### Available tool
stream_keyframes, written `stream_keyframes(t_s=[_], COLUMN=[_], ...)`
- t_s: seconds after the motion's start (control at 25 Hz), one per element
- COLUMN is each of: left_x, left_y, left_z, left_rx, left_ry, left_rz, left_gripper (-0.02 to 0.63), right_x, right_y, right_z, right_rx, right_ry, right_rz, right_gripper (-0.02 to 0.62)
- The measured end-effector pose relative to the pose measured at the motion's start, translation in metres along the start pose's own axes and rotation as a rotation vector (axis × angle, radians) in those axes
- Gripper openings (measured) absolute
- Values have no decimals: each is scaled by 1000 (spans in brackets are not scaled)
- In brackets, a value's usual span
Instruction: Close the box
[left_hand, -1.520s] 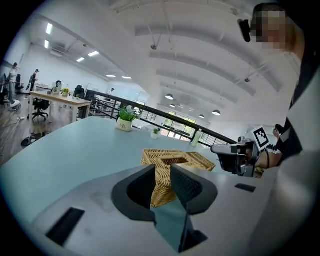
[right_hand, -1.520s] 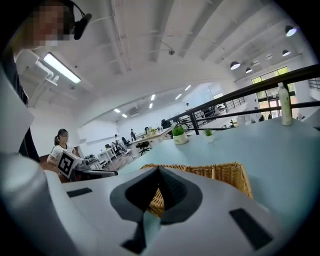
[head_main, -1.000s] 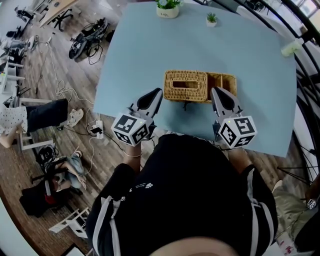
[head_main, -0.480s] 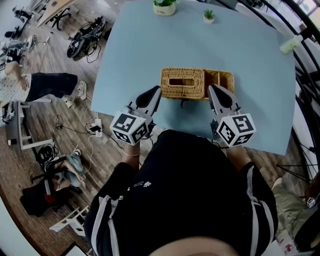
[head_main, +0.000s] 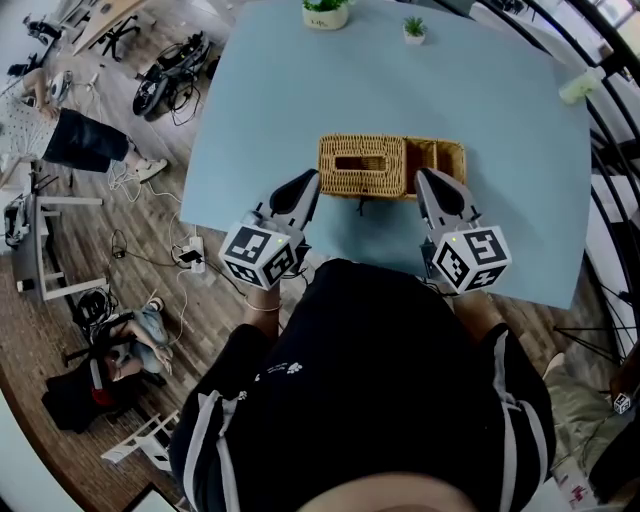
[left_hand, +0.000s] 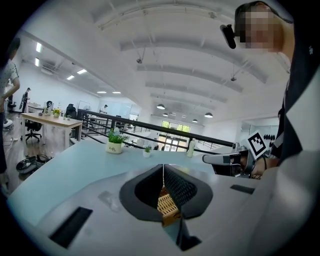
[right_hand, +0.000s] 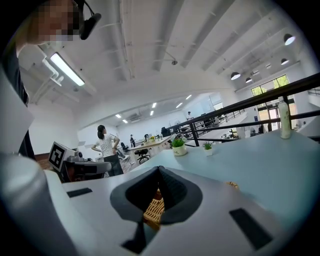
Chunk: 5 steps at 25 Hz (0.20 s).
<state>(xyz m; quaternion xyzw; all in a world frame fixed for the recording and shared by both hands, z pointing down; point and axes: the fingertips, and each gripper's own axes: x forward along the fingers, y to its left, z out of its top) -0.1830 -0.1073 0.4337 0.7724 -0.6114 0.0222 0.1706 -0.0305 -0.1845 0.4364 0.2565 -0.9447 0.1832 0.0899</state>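
The wicker box (left_hand: 165, 205) has sunk mostly behind the closed fingers (left_hand: 180, 187).

You have one word to read: "Life", printed in dark letters on the white plant pot (left_hand: 114, 148), at about ten o'clock from your left gripper (left_hand: 163, 169) in the left gripper view. The square markers (head_main: 258, 255) on your cubes show black-and-white patterns only, with no letters or numbers.

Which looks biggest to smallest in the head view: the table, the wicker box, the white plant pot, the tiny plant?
1. table
2. wicker box
3. white plant pot, partly cut off
4. tiny plant
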Motion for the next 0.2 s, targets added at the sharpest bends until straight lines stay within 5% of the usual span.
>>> stream_keyframes(t_s=[0.2], left_x=[6], left_y=[2], left_z=[-1], left_rx=[-3], left_ry=[2], left_rz=[5], left_gripper=[18], right_x=[2], right_y=[-4], right_z=[-1], right_rx=[5], right_ry=[2], right_rz=[-2], right_gripper=[0])
